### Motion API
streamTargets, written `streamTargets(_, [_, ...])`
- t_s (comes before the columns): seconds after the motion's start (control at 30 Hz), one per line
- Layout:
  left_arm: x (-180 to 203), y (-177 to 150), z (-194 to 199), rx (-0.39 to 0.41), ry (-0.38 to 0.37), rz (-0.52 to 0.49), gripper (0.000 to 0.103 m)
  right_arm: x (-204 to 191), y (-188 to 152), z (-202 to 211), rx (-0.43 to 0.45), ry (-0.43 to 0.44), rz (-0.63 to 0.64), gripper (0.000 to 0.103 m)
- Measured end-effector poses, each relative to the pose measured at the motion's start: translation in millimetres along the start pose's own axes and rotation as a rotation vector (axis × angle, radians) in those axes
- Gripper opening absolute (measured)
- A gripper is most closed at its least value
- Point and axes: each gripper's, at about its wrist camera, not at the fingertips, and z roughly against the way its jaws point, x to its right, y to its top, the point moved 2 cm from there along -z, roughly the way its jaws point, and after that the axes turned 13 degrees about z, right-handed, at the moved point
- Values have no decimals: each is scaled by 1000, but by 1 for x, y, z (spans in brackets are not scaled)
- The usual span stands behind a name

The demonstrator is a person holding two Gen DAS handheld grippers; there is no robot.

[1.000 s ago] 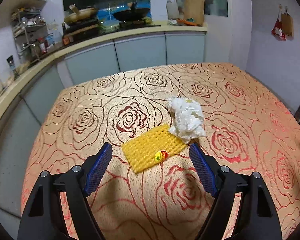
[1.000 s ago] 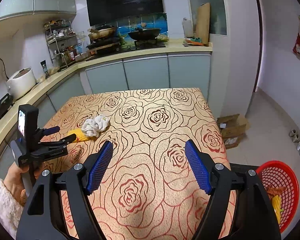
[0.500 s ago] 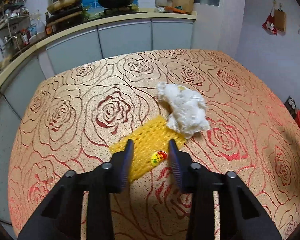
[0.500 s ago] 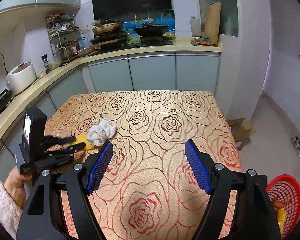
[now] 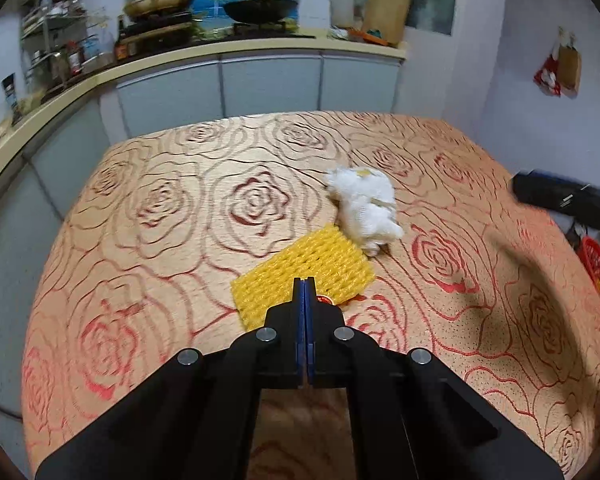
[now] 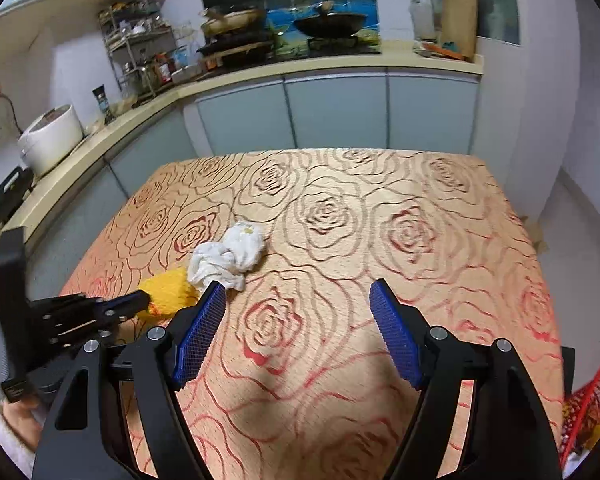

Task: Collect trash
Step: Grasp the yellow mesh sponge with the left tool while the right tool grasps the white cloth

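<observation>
A yellow foam fruit net [image 5: 304, 268] with a small red sticker lies on the rose-patterned tablecloth [image 5: 180, 216]. A crumpled white paper towel [image 5: 364, 208] touches its far right corner. My left gripper [image 5: 304, 282] is shut, its blue pads meeting on the net's near edge. In the right wrist view the left gripper [image 6: 142, 301] reaches in from the left, its tip at the bunched yellow net [image 6: 168, 290], with the towel [image 6: 228, 256] just beyond. My right gripper [image 6: 298, 304] hovers open over the cloth, right of the towel, holding nothing.
A red mesh basket [image 6: 592, 400] holding some scraps stands on the floor off the table's right side, also glimpsed as the basket [image 5: 592, 256]. A kitchen counter [image 6: 260, 76] with pans and a rice cooker [image 6: 52, 140] runs behind and to the left. A sleeve shows bottom left.
My left gripper went from wide open to shut, closing at the near edge of the yellow net. My right gripper moved left and lower over the table, nearer the towel, staying open.
</observation>
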Motion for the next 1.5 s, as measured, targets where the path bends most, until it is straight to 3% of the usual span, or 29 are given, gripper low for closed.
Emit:
streamTargets(0.4, [-24, -3, 28, 38, 11, 34, 0, -45, 21, -77, -91, 40, 74, 72])
streamTargets(0.57, [-31, -6, 30, 28, 21, 41, 0, -55, 21, -94, -125, 18, 118, 72])
streamTargets(0.67, [-36, -7, 29, 18, 25, 63, 3, -58, 20, -100, -137, 32, 138, 56])
streamTargets(0.7, [-38, -7, 28, 17, 22, 69, 6, -59, 20, -102, -143, 40, 141, 49])
streamTargets(0.73, [-40, -6, 28, 19, 20, 76, 17, -59, 19, -103, -146, 44, 146, 43])
streamTargets(0.77, [-41, -5, 29, 26, 24, 82, 35, -60, 19, -104, -148, 46, 151, 41])
streamTargets(0.83, [-42, -3, 32, 50, 28, 88, 52, -62, 18, -103, -148, 46, 162, 34])
streamTargets(0.97, [-42, -1, 31, 59, 37, 73, 68, -64, 15, -93, -136, 60, 174, 27])
streamTargets(1.37, [-27, -20, 1, -58, 67, 3, 67, -48, 9, -10, -2, 85, 135, 26])
streamTargets(1.5, [-22, -21, 0, -45, 81, -14, 57, -35, 2, 12, 22, 77, 116, 26])
